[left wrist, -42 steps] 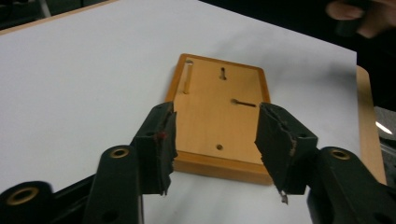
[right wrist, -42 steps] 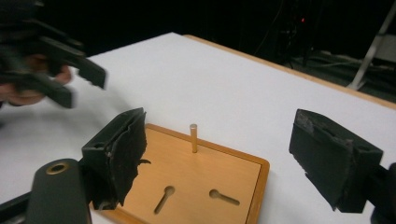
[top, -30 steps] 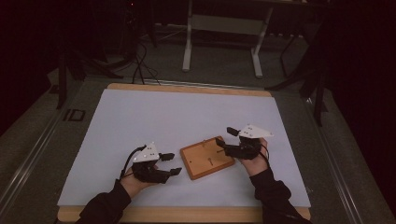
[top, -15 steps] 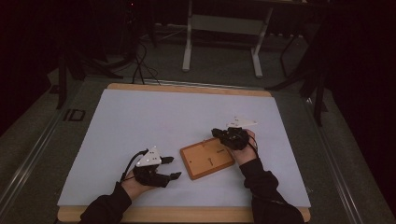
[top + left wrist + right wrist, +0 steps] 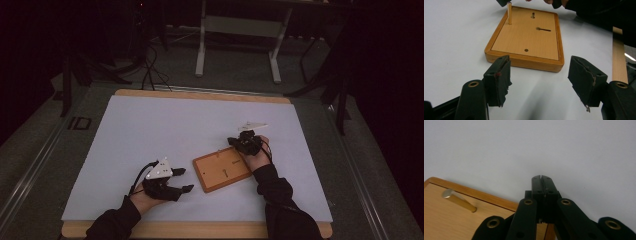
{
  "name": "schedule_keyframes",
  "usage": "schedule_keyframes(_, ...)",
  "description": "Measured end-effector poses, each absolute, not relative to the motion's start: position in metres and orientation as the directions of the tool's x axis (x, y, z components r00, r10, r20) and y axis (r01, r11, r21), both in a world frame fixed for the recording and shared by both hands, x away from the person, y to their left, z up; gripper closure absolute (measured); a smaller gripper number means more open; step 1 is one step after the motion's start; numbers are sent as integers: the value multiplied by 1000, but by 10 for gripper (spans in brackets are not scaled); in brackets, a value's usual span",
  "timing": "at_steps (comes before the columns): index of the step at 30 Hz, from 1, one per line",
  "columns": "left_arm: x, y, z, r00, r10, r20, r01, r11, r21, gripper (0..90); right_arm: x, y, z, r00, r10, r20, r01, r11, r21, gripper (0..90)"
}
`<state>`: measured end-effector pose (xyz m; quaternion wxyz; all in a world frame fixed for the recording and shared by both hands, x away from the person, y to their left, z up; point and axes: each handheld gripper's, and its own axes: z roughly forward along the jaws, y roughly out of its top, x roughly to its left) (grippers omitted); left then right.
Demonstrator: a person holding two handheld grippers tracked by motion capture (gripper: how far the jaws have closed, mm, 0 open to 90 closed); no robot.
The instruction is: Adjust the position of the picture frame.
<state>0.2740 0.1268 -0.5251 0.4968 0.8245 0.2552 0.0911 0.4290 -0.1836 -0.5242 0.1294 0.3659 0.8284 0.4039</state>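
Right gripper (image 5: 239, 142) clenched on nothing, jaws just closed, over the wooden board's (image 5: 221, 170) far corner beside the peg (image 5: 509, 13). Left gripper (image 5: 181, 180) released near the table's (image 5: 200, 95) front edge.

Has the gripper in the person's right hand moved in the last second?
Yes. In the high view the right gripper has shifted from beside the wooden board's right edge toward its far corner, by the upright peg. Its jaws have just closed, empty.
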Motion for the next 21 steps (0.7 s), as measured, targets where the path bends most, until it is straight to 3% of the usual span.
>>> schedule_keyframes(21, 274, 127, -525, 853, 512, -102, 331, -378, 865, 329, 433, -187, -530, -678, 731, 78, 555, 439, 707, 900)
